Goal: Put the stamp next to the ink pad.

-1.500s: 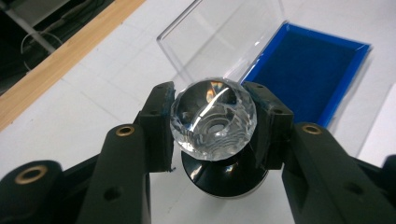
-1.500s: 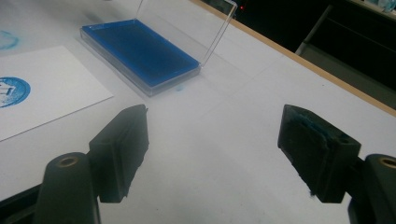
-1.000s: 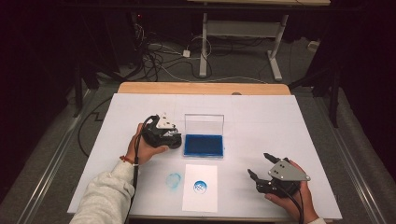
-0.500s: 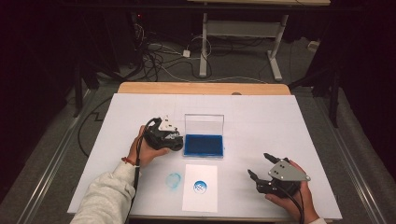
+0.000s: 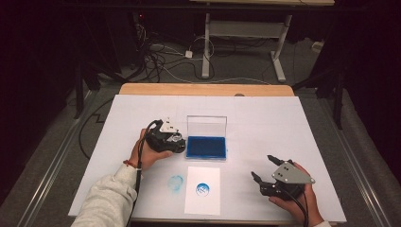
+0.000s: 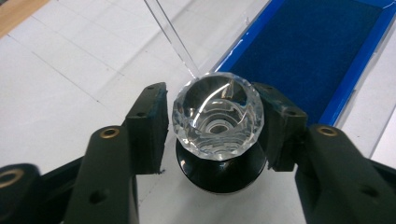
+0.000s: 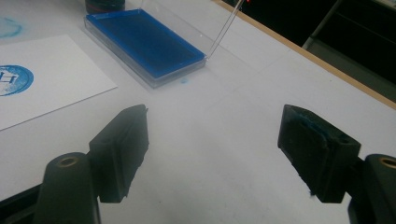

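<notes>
The left hand-held gripper [image 5: 176, 142] sits on the white table [image 5: 283, 123], just to the left of the blue ink pad [image 5: 206, 146]. In the left gripper view a stamp with a faceted clear knob [image 6: 217, 116] and a round black base [image 6: 219, 175] stands between the two jaws. The right jaw presses against the knob's side; the left jaw is just beside the knob with a thin gap showing, so the left hand-held gripper [image 6: 212, 123] is closed around the stamp but I cannot tell if it grips firmly. The stamp's base rests on the table, right next to the ink pad's blue edge, and the pad's clear lid [image 6: 170, 35] stands up beyond the knob.

The right hand-held gripper [image 5: 265, 170] is held low over the table at the near right, well apart from the ink pad. Its jaws are spread wide with nothing between them, and the right gripper view shows bare white table in the gap of the right hand-held gripper [image 7: 212, 149]. Blue ink stains the inner face of its right pad [image 7: 310, 128].

Ahead and to the left of the right hand-held gripper lies a white sheet of paper [image 5: 202, 189] bearing a round blue stamp print [image 5: 203, 189]. A fainter blue smudge [image 5: 176, 181] marks the table just left of the paper, near the person's left sleeve [image 5: 108, 201].
</notes>
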`<state>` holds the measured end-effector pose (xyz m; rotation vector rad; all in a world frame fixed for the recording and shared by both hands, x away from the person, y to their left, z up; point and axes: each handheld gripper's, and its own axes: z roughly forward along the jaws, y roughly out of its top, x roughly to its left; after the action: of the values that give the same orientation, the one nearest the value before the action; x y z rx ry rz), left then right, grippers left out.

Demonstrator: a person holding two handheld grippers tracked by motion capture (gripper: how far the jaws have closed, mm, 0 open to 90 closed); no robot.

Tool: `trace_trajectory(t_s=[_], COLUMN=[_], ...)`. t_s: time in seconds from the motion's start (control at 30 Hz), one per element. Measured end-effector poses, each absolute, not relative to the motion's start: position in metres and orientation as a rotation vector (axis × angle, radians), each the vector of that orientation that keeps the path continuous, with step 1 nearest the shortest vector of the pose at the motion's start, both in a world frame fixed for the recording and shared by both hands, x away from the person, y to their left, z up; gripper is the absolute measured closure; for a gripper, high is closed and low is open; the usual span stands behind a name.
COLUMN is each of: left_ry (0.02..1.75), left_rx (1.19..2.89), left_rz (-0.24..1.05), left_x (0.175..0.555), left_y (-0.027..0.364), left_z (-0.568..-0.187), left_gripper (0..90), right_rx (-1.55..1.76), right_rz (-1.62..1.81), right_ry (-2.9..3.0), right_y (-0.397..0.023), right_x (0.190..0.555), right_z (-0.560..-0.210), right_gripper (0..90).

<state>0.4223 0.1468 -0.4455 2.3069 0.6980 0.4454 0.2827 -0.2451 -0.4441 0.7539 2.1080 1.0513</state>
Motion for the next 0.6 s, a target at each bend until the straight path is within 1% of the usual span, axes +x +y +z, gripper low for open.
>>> trace_trajectory(t_s=[0.2,0.37,0.43,0.6], left_ry=[0.701,0.697,0.7,0.71], left_rx=[2.268,2.247,2.236,2.218], left_rz=[0.445,0.472,0.479,0.513], left_x=[0.4203,0.4179,0.4171,0.4159], left_y=[0.1488,0.1483,0.1481,0.1475], left_z=[-0.4413,-0.438,-0.4371,-0.4355], left_gripper=[38.4,32.5,28.0,20.7], right_rx=[0.748,0.751,0.75,0.751], right_rz=[1.047,1.047,1.048,1.05], right_ry=[2.122,2.123,2.121,2.12], right_y=[-0.2436,-0.2439,-0.244,-0.2441], right_x=[0.2824,0.2827,0.2825,0.2825], right_z=[-0.4445,-0.4448,-0.4446,-0.4444], right_gripper=[25.0,25.0,24.9,24.9])
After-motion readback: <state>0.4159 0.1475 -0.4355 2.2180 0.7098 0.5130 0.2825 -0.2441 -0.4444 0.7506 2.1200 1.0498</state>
